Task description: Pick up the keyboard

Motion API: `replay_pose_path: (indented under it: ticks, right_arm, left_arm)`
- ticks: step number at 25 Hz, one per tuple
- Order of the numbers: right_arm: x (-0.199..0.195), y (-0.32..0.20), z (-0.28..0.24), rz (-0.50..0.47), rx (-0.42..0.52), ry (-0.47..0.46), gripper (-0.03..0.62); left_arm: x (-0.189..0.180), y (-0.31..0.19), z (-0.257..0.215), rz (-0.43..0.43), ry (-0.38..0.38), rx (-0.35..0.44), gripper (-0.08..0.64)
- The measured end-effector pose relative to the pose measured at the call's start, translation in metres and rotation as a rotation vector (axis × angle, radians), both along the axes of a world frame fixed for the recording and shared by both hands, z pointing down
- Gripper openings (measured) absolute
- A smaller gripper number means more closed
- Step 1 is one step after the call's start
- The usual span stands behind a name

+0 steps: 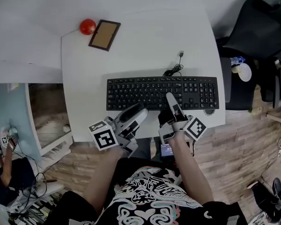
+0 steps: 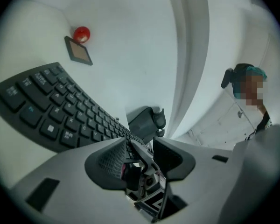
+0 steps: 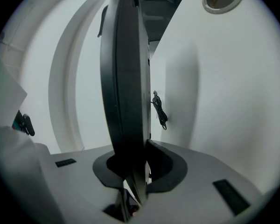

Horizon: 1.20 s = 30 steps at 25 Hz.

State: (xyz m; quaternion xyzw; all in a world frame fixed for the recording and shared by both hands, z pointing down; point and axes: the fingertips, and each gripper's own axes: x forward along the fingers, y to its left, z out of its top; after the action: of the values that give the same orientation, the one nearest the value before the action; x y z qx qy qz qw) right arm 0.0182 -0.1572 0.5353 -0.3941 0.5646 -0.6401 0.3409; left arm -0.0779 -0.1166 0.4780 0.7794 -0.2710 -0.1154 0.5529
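Note:
A black keyboard (image 1: pixel 150 90) lies across the front of the white table (image 1: pixel 145 50), its cable (image 1: pixel 174 69) coiled behind it. My right gripper (image 1: pixel 170 100) is shut on the keyboard's front edge right of the middle, one finger lying over the keys. In the right gripper view the keyboard (image 3: pixel 126 78) runs edge-on between the pads of the right gripper (image 3: pixel 133 160). My left gripper (image 1: pixel 141 112) is at the front edge left of the middle. Seen from the left gripper (image 2: pixel 141 146), the keyboard (image 2: pixel 46 111) has its edge between the jaws, which stand open around it. The right gripper (image 2: pixel 147 120) shows beyond.
A red ball (image 1: pixel 87 26) and a brown framed panel (image 1: pixel 104 34) lie at the table's far left corner. A round grommet (image 1: pixel 209 111) sits by the keyboard's right end. Black bags and a chair (image 1: pixel 257 27) crowd the right side. A person (image 2: pixel 252 90) stands farther off.

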Motion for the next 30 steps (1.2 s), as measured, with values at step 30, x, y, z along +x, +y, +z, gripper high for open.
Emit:
replay_pose_path:
  ticks: [30]
  right_arm:
    - [0.01, 0.009, -0.043, -0.086, 0.061, -0.09, 0.086]
  left_arm:
    - [-0.003, -0.031, 0.006, -0.614, 0.399, -0.126, 0.097]
